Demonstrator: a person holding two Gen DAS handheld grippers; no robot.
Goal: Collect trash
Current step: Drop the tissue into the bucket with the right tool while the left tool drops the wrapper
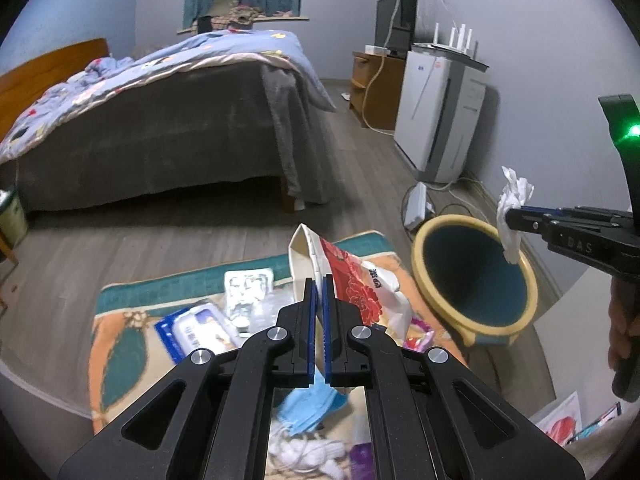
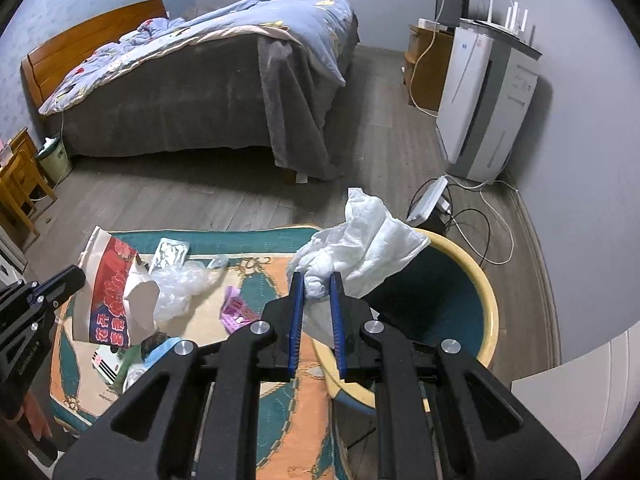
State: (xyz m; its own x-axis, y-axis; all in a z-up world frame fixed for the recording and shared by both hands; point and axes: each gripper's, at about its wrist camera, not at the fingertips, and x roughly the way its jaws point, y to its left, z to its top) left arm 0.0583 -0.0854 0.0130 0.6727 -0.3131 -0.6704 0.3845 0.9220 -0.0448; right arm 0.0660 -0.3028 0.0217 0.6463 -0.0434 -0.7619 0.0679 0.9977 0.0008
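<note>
Trash is held in both grippers above a patterned rug beside a yellow-rimmed bin.

A red-and-white wrapper is pinched in the nearly closed left gripper; its long axis rises up and away from the fingertips, tilted slightly left. Only in the right wrist view is its torn lower edge seen, along with clear plastic and a pink scrap on the rug. A crumpled white tissue is clamped in the narrowly set right gripper, over the near rim of the bin. From the left wrist view alone, the tissue is seen standing roughly upright across the fingertips, and a blue face mask is shown below.
</note>
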